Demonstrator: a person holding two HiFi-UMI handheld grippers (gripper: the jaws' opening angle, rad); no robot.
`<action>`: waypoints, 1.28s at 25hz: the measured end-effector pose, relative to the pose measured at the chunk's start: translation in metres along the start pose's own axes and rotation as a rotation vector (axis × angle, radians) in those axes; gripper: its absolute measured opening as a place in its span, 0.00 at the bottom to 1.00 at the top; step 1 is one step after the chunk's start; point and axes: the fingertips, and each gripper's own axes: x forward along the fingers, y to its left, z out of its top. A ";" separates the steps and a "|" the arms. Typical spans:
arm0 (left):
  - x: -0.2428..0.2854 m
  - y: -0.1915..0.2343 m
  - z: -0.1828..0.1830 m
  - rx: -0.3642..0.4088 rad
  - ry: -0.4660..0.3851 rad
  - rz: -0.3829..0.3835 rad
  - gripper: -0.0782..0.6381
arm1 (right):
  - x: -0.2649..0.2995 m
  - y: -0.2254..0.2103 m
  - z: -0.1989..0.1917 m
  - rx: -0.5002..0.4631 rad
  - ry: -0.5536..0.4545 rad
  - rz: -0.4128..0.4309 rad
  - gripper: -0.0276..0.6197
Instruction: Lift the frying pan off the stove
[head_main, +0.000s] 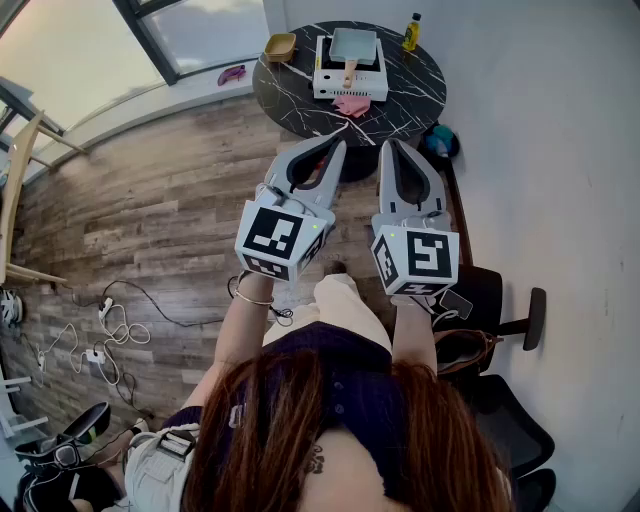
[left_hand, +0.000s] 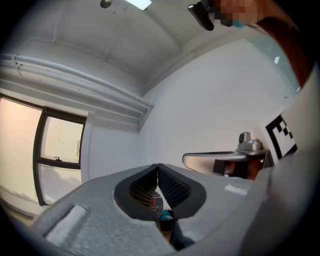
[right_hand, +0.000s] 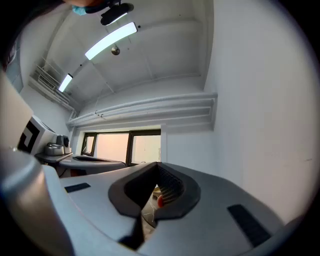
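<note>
A pale rectangular frying pan (head_main: 353, 44) with a wooden handle (head_main: 350, 72) sits on a white portable stove (head_main: 326, 86), on a round black marble table (head_main: 412, 88) far ahead in the head view. Both grippers are held up side by side well short of the table. My left gripper (head_main: 338, 143) is shut with nothing in it, and its jaws meet tip to tip in the left gripper view (left_hand: 158, 165). My right gripper (head_main: 388, 143) is also shut and empty (right_hand: 159, 164). Both gripper views point up at the walls and ceiling, so the pan is hidden there.
On the table are a yellow bottle (head_main: 412, 32), a wooden bowl (head_main: 280, 47) and a pink cloth (head_main: 352, 105). A blue object (head_main: 438, 141) lies on the floor by the table's foot. A black chair (head_main: 500, 300) stands at the right wall; cables (head_main: 110, 330) lie on the wood floor at left.
</note>
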 end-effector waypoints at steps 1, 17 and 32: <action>-0.003 -0.001 0.000 0.000 -0.002 0.000 0.13 | -0.003 0.003 0.000 -0.001 -0.001 0.000 0.05; 0.002 0.023 -0.016 -0.012 -0.006 0.019 0.13 | 0.010 0.002 -0.019 0.014 0.026 -0.030 0.05; 0.097 0.089 -0.025 -0.017 -0.016 0.028 0.13 | 0.114 -0.048 -0.033 0.081 0.008 0.004 0.05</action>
